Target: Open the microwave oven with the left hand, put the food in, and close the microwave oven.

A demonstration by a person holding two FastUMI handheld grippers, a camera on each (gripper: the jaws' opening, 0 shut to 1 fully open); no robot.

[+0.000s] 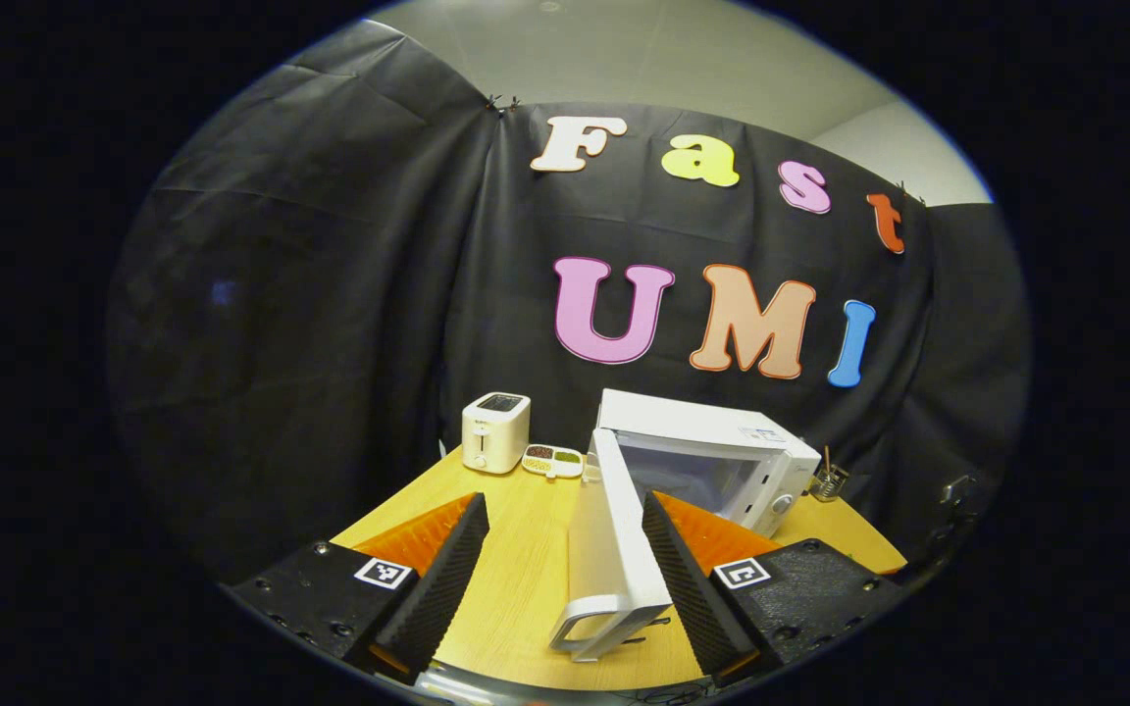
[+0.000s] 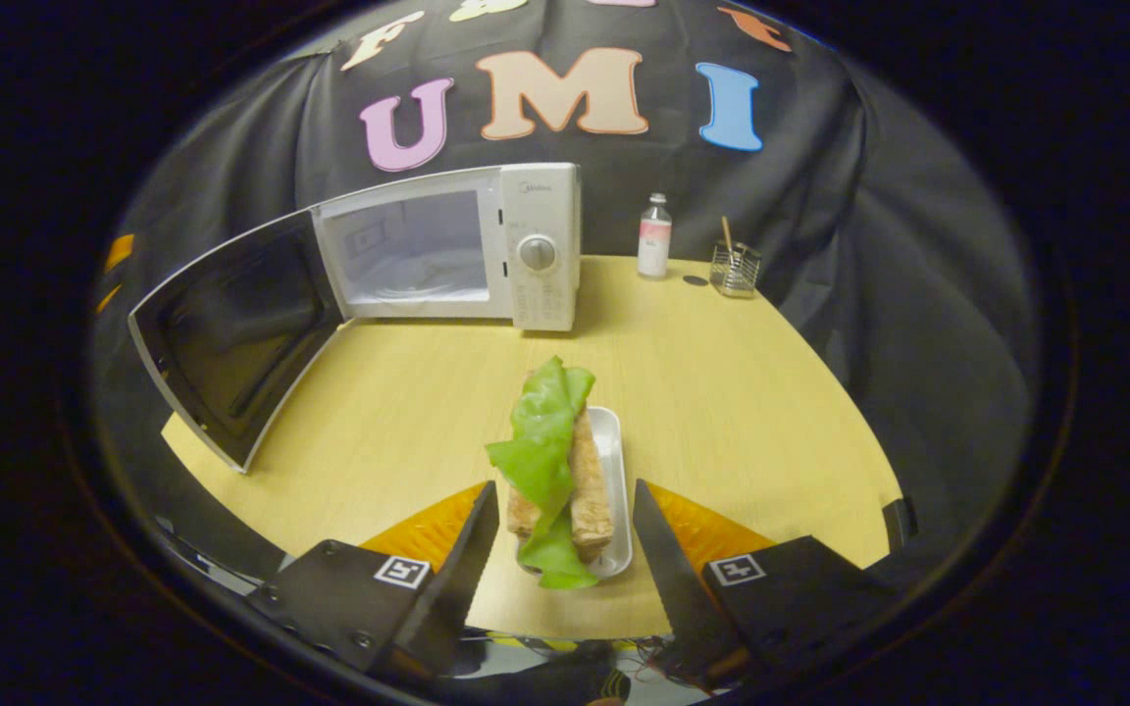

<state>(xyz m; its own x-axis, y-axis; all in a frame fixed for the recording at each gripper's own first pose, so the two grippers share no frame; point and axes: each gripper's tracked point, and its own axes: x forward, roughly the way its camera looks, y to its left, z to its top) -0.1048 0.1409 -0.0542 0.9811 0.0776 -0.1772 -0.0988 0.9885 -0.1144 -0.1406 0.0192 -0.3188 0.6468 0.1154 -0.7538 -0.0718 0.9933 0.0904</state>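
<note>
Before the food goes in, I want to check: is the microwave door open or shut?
Open. The door stands swung out to the side of the microwave, and the empty cavity shows.

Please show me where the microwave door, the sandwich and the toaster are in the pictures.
microwave door (image 2: 231,338), right gripper view, on its dark inner window.
sandwich (image 2: 555,461), right gripper view, on the lettuce.
toaster (image 1: 495,432), left gripper view, on its front face.
</note>
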